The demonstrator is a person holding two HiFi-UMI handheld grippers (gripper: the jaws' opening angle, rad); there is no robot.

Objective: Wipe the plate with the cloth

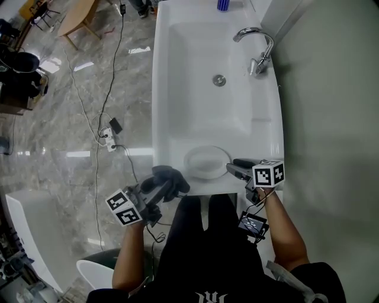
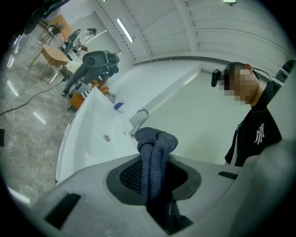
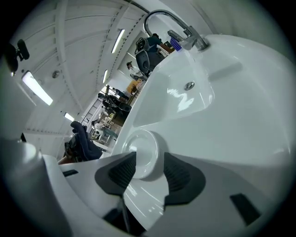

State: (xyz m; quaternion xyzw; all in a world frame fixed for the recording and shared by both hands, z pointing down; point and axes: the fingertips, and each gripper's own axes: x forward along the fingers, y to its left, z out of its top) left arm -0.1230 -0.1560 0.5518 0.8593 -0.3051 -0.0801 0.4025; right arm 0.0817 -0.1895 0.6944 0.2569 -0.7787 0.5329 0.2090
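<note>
A white plate (image 1: 206, 161) lies on the front ledge of the white sink (image 1: 177, 77). My right gripper (image 1: 237, 170) is at the plate's right edge, open. In the right gripper view the plate (image 3: 142, 156) shows just ahead of the two dark pads (image 3: 181, 175), its near rim reaching into the gap between them, and neither pad presses on it. My left gripper (image 1: 159, 190) hovers at the sink's front left corner, left of the plate, shut on a dark grey cloth (image 1: 169, 177). In the left gripper view the cloth (image 2: 155, 152) stands bunched up out of the jaws.
A chrome faucet (image 1: 258, 52) stands on the sink's right side, with the drain (image 1: 219, 80) in the basin and a blue object (image 1: 222, 5) at the far rim. A wall runs along the right. Cables and a power strip (image 1: 108, 137) lie on the marble floor to the left.
</note>
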